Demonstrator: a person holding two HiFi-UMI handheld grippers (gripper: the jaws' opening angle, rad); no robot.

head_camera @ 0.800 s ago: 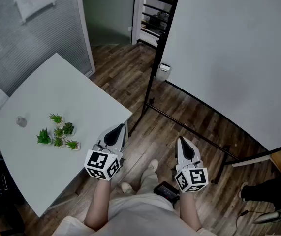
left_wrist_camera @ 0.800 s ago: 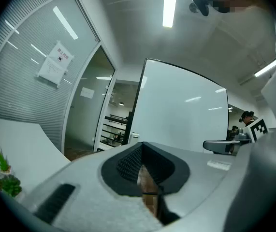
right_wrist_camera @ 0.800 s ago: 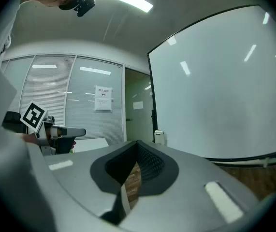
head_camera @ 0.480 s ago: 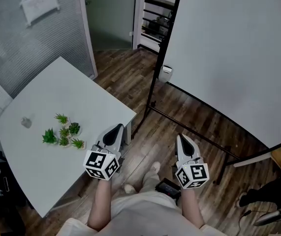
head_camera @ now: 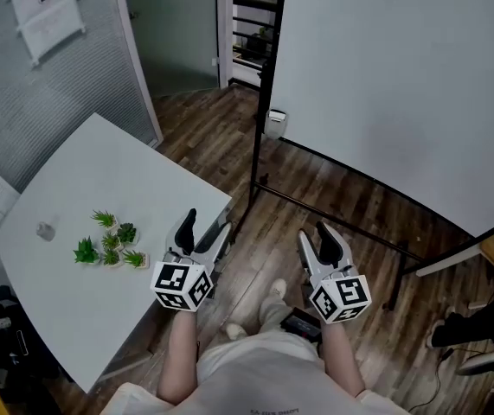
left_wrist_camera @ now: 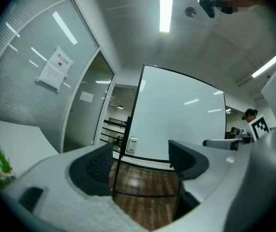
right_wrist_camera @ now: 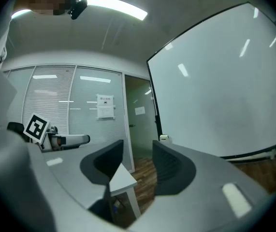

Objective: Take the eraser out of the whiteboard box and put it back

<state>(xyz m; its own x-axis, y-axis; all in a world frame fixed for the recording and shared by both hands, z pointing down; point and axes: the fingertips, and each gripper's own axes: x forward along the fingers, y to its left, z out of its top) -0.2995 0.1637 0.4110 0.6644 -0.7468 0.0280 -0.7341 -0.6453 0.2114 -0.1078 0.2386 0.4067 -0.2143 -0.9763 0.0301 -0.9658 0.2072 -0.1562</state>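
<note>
A small white whiteboard box (head_camera: 272,121) hangs on the black post at the left edge of the big whiteboard (head_camera: 402,85); I cannot make out an eraser in it. The same box (left_wrist_camera: 132,145) shows small and far off in the left gripper view, and again as the box (right_wrist_camera: 164,137) in the right gripper view. My left gripper (head_camera: 205,229) is held over the table's corner, jaws spread, nothing between them. My right gripper (head_camera: 316,236) hovers over the wooden floor, jaws apart and empty. Both point level toward the whiteboard, well short of it.
A white table (head_camera: 82,188) stands at the left with small green plants (head_camera: 110,247) on it. The whiteboard's black stand legs (head_camera: 333,219) cross the wooden floor in front of me. A doorway (head_camera: 238,24) opens behind the post. A glass wall with blinds (head_camera: 48,76) lies at the far left.
Both grippers' jaws stood together before and now stand apart. The head view has shifted, so the whiteboard post and box sit further left in it.
</note>
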